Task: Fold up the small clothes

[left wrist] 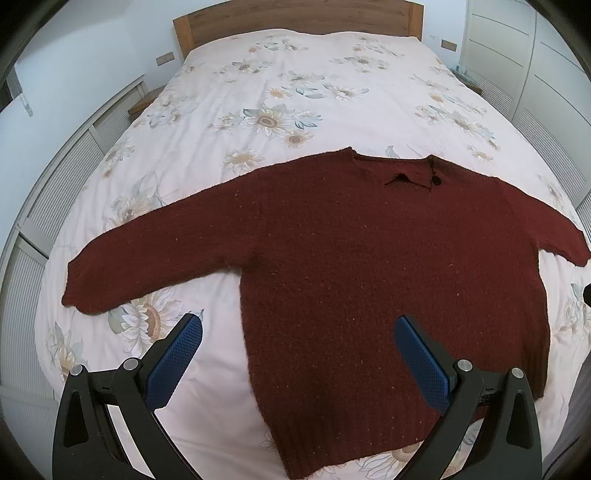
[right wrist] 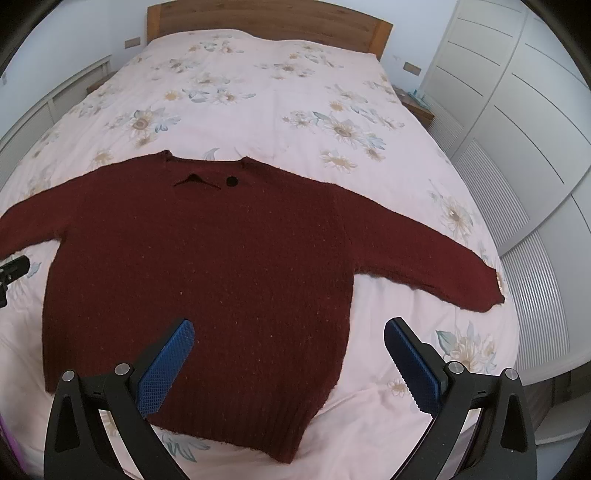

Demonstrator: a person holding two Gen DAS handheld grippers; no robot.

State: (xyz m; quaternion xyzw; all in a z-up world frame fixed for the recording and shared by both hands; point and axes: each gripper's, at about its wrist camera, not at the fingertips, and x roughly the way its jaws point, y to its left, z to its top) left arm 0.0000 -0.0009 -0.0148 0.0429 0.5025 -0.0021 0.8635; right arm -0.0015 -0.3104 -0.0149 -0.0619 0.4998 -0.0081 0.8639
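A dark red sweater lies flat and spread out on the flowered bedspread, filling the middle of both views, neck toward the wooden headboard at the top of the frame and both sleeves stretched out to the sides. At the bottom of the left wrist view, the left gripper hangs with its blue pads wide apart, holding nothing, the left pad over bare bedspread and the right pad over the sweater's lower body. In the right wrist view the right gripper is likewise spread wide and empty at the bottom of the frame, its left pad over the sweater's lower body and its right pad over bedspread below the outstretched sleeve.
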